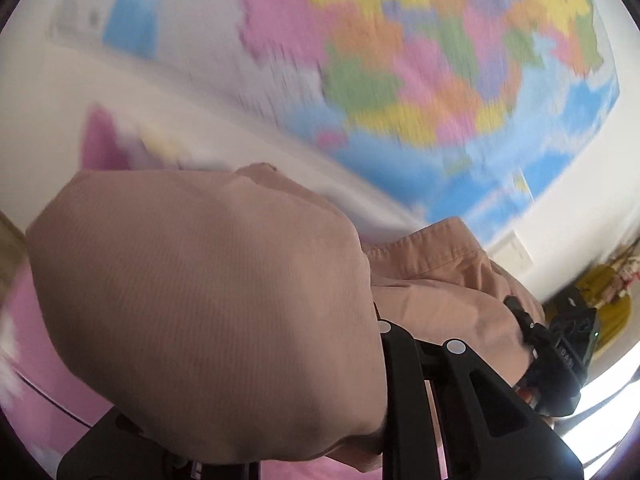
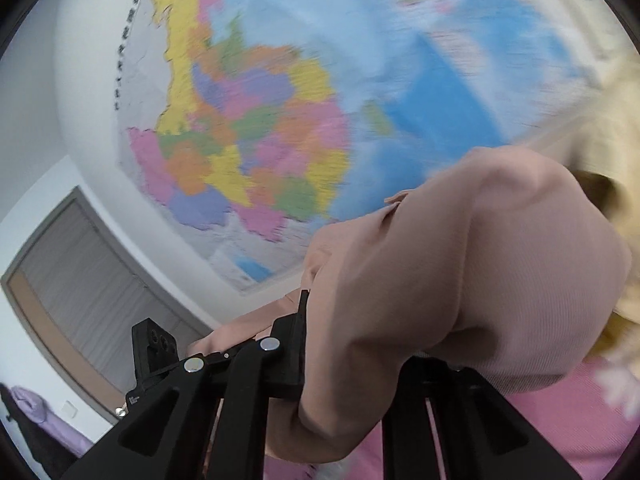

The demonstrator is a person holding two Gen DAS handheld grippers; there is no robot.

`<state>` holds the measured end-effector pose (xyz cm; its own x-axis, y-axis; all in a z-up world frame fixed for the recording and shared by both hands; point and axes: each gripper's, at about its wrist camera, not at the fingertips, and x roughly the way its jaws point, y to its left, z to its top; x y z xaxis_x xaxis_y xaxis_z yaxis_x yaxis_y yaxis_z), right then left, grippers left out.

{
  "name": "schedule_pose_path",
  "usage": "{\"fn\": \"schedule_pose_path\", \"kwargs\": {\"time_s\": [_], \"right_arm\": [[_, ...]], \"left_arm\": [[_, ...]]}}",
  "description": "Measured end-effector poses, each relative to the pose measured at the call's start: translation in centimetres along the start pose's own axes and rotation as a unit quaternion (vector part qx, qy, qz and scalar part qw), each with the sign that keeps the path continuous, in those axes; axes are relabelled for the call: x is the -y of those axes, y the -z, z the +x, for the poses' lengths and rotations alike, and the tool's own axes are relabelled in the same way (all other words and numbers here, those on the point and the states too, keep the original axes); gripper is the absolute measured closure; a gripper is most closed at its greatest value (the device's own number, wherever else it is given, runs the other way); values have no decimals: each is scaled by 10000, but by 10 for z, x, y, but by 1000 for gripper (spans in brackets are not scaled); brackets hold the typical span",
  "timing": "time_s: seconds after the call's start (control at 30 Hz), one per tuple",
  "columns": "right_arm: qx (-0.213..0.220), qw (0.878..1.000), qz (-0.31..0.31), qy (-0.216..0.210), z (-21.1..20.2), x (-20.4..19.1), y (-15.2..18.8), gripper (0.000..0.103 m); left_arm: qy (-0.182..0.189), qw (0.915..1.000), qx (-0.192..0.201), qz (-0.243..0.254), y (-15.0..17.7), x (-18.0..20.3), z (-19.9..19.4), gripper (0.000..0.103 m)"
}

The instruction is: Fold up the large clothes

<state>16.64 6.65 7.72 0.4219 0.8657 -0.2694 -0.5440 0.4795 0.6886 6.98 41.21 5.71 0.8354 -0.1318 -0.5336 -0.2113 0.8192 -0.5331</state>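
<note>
Left wrist view: a pinkish-tan garment [image 1: 208, 304] is seen bulging over the left gripper [image 1: 372, 420], with fine ribbing visible in the weave. Cloth is draped across the black fingers [image 1: 404, 392] and hides their tips; the jaws are drawn nearly together, and fabric is pinched between them. A stitched hem of the same garment [image 1: 424, 254] is noted running to the right, towards the right gripper [image 1: 560, 360], seen further off at the right edge with cloth gathered against it. Behind, a multicoloured wall map [image 1: 420, 80] is recorded on a white wall, heavily blurred. A pink surface [image 1: 44, 384] is seen below the garment at lower left. A yellow object [image 1: 612, 304] at far right cannot be identified.

Right wrist view: the garment [image 2: 480, 280] is seen heaped over the right side of the right gripper [image 2: 340, 380], with a fold hanging down between the black fingers [image 2: 288, 344]. The jaws are closed to a narrow gap and cloth is gripped there; the fingertips themselves are covered. The left gripper [image 2: 156, 344] is noted at lower left, with a strip of garment stretched between the two tools. The map [image 2: 248, 140] fills the upper field, blurred. A grey door [image 2: 80, 280] is seen at left, and pale yellowish fabric [image 2: 600, 152] at the right edge. The pink surface [image 2: 580, 420] lies beneath
</note>
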Motion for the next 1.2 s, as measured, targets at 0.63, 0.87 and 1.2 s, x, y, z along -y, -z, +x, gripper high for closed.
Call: {"fn": "schedule_pose_path", "kwargs": {"time_s": [0.63,0.87,1.2], "right_arm": [[-2644,9637,308,-191,222,30,133,60],[-2466,9674,564,-81,181,53,114,59],[-2460,9671,633,159,207,46,121,85]], "left_arm": [[-1465,9786,41,-1447,13,-242,0,76],[-1722,9767,-242,-1256,17,-247,7,45],[-2099,9701,-204,-1200,-9,-254,10,73]]}}
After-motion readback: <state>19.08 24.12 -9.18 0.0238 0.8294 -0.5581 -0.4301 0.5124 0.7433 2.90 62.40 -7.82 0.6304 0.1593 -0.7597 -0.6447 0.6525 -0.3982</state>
